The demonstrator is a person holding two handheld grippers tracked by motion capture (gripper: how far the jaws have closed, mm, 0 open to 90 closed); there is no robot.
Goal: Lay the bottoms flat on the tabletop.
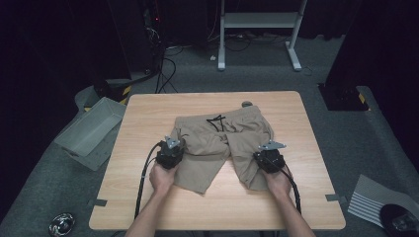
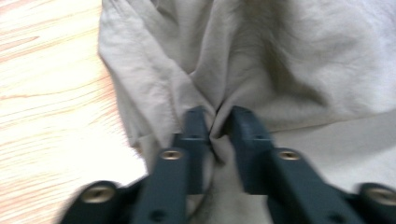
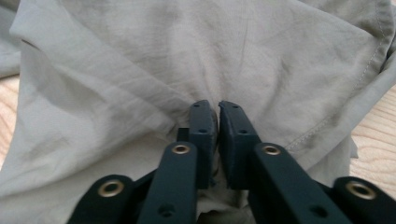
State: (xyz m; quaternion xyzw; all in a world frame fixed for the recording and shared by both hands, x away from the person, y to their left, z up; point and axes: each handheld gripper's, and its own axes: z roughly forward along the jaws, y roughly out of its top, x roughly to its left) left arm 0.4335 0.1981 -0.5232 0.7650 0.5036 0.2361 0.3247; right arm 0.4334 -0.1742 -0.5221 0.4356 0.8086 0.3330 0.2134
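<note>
A pair of khaki shorts (image 1: 217, 136) lies spread on the wooden table (image 1: 148, 106), waistband with a black drawstring (image 1: 216, 121) at the far side and both legs pointing toward me. My left gripper (image 1: 176, 144) sits on the outer side of the left leg; in the left gripper view its jaws (image 2: 218, 122) pinch a bunched fold of the shorts (image 2: 289, 60). My right gripper (image 1: 267, 149) rests on the right leg, and in the right gripper view it (image 3: 218, 116) is closed on a ridge of the cloth (image 3: 187, 51) with almost no gap.
A grey plastic bin (image 1: 91, 131) stands on the floor off the table's left edge. A small grey round object (image 1: 246, 103) lies at the far table edge behind the waistband. A white stand (image 1: 259, 29) and cables (image 1: 165, 69) are on the floor beyond.
</note>
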